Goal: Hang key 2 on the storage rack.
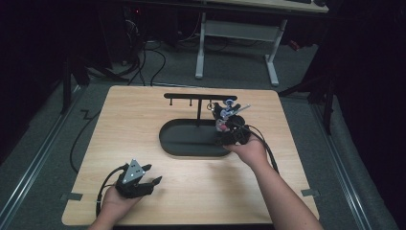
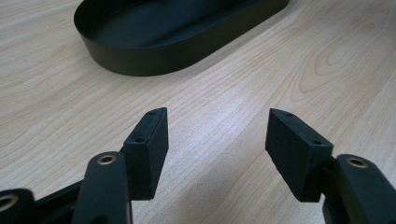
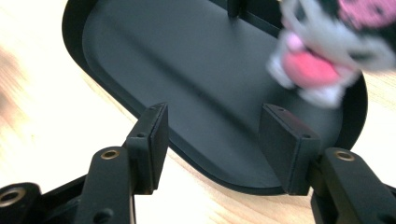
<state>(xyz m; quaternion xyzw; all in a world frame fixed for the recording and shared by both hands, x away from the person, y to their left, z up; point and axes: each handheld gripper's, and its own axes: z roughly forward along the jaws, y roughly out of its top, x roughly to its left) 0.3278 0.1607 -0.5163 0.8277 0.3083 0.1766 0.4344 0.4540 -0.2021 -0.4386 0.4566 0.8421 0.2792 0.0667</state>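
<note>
Dark room, grey carpet, a white-legged table frame at the top of the high view; in the middle a light wooden desk (image 1: 143, 120). Task thing: a small keychain charm (image 1: 221, 115), a cartoon figure in pink, white and black, hanging from the right part of the black T-shaped hook stand (image 1: 200, 97), centre-right of the frame, over the right end of the black oval tray (image 1: 186, 143) that forms the stand's base. In the right gripper view the charm (image 3: 327, 51) sits blurred at upper right, above and beyond the jaws, not between them. Right tool (image 3: 212, 119) released: jaws apart with nothing but tray floor between, hovering over the tray's near rim; in the high view the right tool (image 1: 233, 135) is just below the charm. Left tool (image 2: 217, 126) also released, jaws wide over bare wood, resting at lower left of the high view (image 1: 139, 179), well apart from the tray (image 2: 154, 60). Step, as I judge it: charm looks freshly hung and let go, or about to be taken. The next move calls for pulling the right tool back clear without brushing the charm or its ring off the hook.
</note>
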